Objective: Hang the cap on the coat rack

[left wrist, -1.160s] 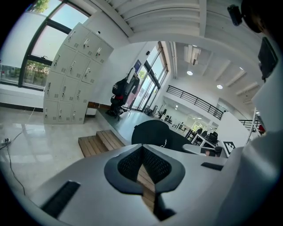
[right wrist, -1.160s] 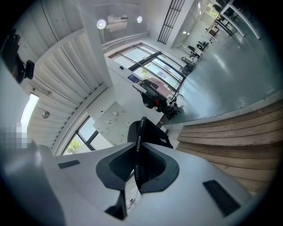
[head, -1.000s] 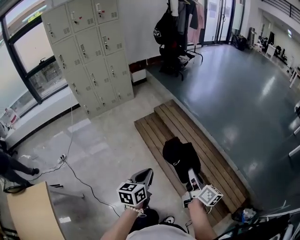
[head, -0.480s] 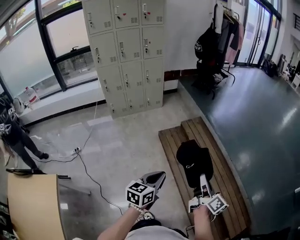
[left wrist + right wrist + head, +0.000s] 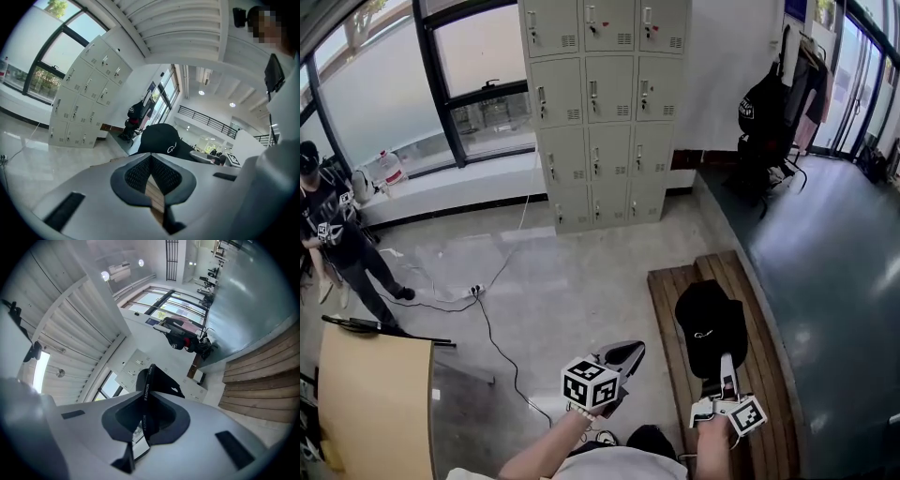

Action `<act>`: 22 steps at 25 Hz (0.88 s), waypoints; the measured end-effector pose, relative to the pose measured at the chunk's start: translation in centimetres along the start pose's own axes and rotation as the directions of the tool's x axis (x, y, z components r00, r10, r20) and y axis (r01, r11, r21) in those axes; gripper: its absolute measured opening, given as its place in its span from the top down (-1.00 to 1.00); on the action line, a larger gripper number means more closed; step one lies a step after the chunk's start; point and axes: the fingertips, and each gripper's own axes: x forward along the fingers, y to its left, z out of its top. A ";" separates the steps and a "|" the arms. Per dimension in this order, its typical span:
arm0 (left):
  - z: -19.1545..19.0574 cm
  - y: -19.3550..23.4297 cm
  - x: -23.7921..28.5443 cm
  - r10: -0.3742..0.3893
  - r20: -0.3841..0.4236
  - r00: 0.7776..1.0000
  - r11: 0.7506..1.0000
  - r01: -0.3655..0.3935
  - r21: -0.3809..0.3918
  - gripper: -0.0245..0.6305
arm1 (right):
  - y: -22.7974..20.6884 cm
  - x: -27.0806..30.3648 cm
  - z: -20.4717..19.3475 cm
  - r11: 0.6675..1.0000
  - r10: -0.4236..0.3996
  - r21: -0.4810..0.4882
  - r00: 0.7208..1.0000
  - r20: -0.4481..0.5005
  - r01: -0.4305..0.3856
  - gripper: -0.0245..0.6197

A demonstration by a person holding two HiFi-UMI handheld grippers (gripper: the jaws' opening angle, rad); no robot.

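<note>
Head view recorded two hand-held grippers at the bottom edge, each of smooth grey moulded plastic with a cube of square black-and-white markers. Left gripper (image 5: 628,352) carried nothing; the left gripper view showed its dark, mesh-textured pads (image 5: 138,174) pressed together at the tips. Right gripper (image 5: 727,361) was clamped on the cap (image 5: 710,323). The right gripper view showed its jaws nearly closed, pinching a thin black band of the cap (image 5: 157,380) that bore white lettering. The cap was black soft fabric, dome-shaped, with a small white mark on its side, and was held in the air above the wooden step (image 5: 670,305), a low platform of long brown slats. A thin black cable (image 5: 492,328) trailed over the glossy pale stone floor (image 5: 581,272). Further off stood beige metal lockers (image 5: 600,103) with small vented doors. The coat rack (image 5: 787,47) stood at the far right, well apart from the cap, with a black backpack (image 5: 759,108) and garments hanging on it.
</note>
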 end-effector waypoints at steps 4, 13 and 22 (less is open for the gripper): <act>1.1 3.2 -0.3 0.081 0.000 0.997 0.995 -0.081 -0.052 0.92 | 0.0 2.7 -0.2 1.000 0.007 0.006 1.000 -0.006 -0.007 0.86; 4.5 10.8 2.8 0.178 0.020 0.984 0.981 -0.176 -0.083 0.92 | -2.7 12.0 -0.8 0.999 0.038 0.018 0.999 -0.038 -0.037 0.86; 12.2 17.1 12.1 0.186 0.033 0.982 0.982 -0.184 -0.051 0.92 | -5.8 24.6 3.3 0.999 0.040 0.008 0.999 -0.033 -0.040 0.86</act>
